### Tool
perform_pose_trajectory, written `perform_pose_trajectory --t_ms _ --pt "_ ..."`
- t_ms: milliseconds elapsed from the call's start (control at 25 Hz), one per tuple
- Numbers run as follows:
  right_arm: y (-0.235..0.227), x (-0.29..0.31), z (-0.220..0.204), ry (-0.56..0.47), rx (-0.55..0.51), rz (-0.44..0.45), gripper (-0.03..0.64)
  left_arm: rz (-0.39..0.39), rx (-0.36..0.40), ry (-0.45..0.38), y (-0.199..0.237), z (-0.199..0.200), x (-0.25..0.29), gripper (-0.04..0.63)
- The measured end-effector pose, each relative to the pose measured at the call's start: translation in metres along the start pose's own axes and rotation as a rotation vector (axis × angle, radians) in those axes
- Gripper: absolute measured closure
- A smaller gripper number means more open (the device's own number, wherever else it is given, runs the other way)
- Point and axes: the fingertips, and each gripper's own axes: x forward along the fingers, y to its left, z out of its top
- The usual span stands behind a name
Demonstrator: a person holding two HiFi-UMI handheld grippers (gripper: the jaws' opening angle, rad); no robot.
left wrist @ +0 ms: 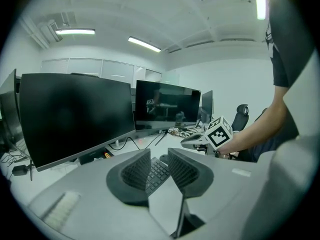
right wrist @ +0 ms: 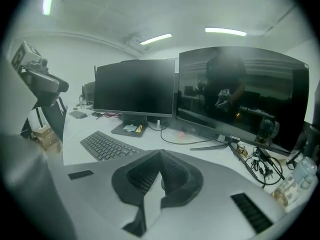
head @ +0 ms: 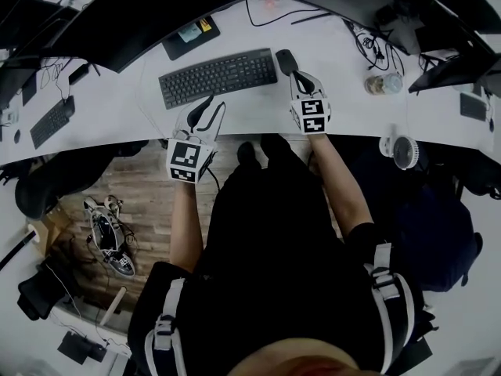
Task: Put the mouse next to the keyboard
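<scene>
A black keyboard [head: 219, 77] lies on the white desk [head: 344, 108]. The black mouse [head: 286, 59] rests right beside the keyboard's right end. My right gripper [head: 298, 77] hovers just on the near side of the mouse; its jaws meet at the tips with nothing between them [right wrist: 161, 154]. In the right gripper view the mouse is hidden behind the jaws, and the keyboard [right wrist: 107, 146] lies to their left. My left gripper [head: 207, 105] is near the desk's front edge below the keyboard, its jaws apart and empty [left wrist: 159, 155]. Between them the keyboard [left wrist: 157, 174] shows.
Large dark monitors [head: 156, 10] line the back of the desk. A small white fan [head: 403, 152], a jar [head: 383, 83] and tangled cables [head: 372, 47] are on the right. A second keyboard [head: 51, 121] lies far left. Shoes [head: 109, 237] sit on the wooden floor.
</scene>
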Motion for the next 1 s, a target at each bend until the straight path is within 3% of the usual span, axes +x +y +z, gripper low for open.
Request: perform_pose_trajectory --t_ms 320,1000 --pt "0.019 -0.027 0.013 -0.027 -0.064 0.027 0.615 0.001 0.005 -0.030 -0.005 -0.003 -0.017 0.589" --pt "0.059 -0.071 0.012 -0.063 -0.046 0.085 0.615 -0.045 0.067 -0.016 -0.019 -0.020 -0.051 0.595"
